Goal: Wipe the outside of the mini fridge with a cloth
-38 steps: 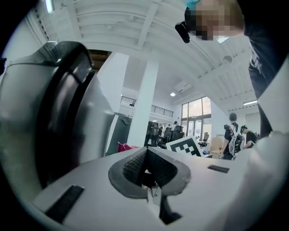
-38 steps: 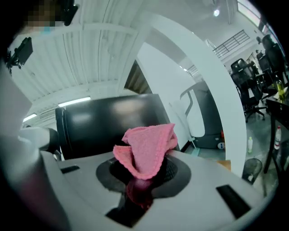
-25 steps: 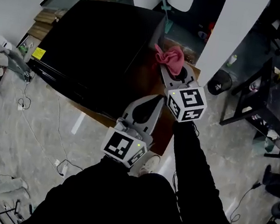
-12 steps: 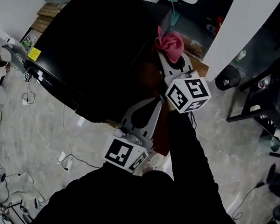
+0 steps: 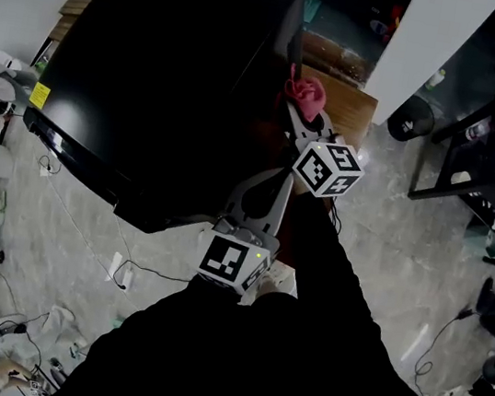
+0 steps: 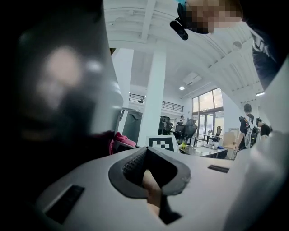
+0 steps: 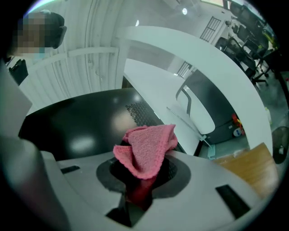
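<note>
The black mini fridge [image 5: 154, 84] is occupying the left. The left gripper [image 5: 278, 183] is hanging beside its right side, jaws pressed together on nothing. The right gripper [image 5: 299, 121] is clamping the pink cloth [image 5: 307, 95] just beside that same side.

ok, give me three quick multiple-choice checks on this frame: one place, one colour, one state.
1. In the head view, the pink cloth sits at which part of the mini fridge?
A) its left edge
B) its right edge
C) the middle of its top
2. The mini fridge is:
A) white
B) silver
C) black
3. The right gripper is:
A) shut on the pink cloth
B) open, empty
C) shut, empty
Answers: 1 B, the cloth shows against the right edge. 2 C, its panels are glossy black. 3 A, the right gripper view shows cloth pinched between the jaws.
</note>
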The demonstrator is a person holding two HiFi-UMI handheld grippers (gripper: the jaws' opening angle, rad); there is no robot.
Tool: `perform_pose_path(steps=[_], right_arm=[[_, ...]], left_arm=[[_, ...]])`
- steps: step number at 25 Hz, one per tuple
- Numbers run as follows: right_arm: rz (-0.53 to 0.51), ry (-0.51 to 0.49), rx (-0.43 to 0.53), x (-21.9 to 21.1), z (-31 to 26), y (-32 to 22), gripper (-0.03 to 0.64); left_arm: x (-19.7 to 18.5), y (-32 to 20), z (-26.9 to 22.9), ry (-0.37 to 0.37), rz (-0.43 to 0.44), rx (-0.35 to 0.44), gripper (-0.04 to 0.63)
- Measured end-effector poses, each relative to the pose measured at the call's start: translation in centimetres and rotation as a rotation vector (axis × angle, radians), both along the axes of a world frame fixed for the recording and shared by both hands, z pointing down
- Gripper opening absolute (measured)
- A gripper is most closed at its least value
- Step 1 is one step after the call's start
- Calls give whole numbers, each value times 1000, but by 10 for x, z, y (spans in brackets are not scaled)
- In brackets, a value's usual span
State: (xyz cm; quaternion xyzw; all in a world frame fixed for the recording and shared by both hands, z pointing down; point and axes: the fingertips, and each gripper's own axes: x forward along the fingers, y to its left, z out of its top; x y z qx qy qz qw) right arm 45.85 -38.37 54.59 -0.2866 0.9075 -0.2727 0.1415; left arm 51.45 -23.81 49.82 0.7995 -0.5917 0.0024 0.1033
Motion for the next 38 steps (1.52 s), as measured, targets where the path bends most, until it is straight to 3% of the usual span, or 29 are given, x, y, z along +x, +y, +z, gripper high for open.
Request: perform_pose_path(steps=[14, 21, 23, 27, 30, 34, 38], right_arm=[[72, -10, -384, -2, 158, -7, 95], [66, 106, -521, -2, 205, 5, 95], [60, 155, -492, 5, 200, 6, 95], [66, 169, -336, 33, 148, 11, 95], [40, 196, -170, 52, 84, 27, 95], [4, 253, 58, 67, -10, 68, 95], [-59, 318, 206, 69, -87, 123, 97]], left_arm=[[-2, -3, 86, -36, 21, -165, 6], [-2, 9, 97, -36, 13, -204, 6], [0, 13, 93, -28, 16, -201, 6], [2, 22, 76, 31, 12, -176, 6], [3, 30, 43, 63, 35, -126, 6], [1, 52, -11, 29, 97, -47, 6], [-5, 85, -61, 55, 154, -13, 6]])
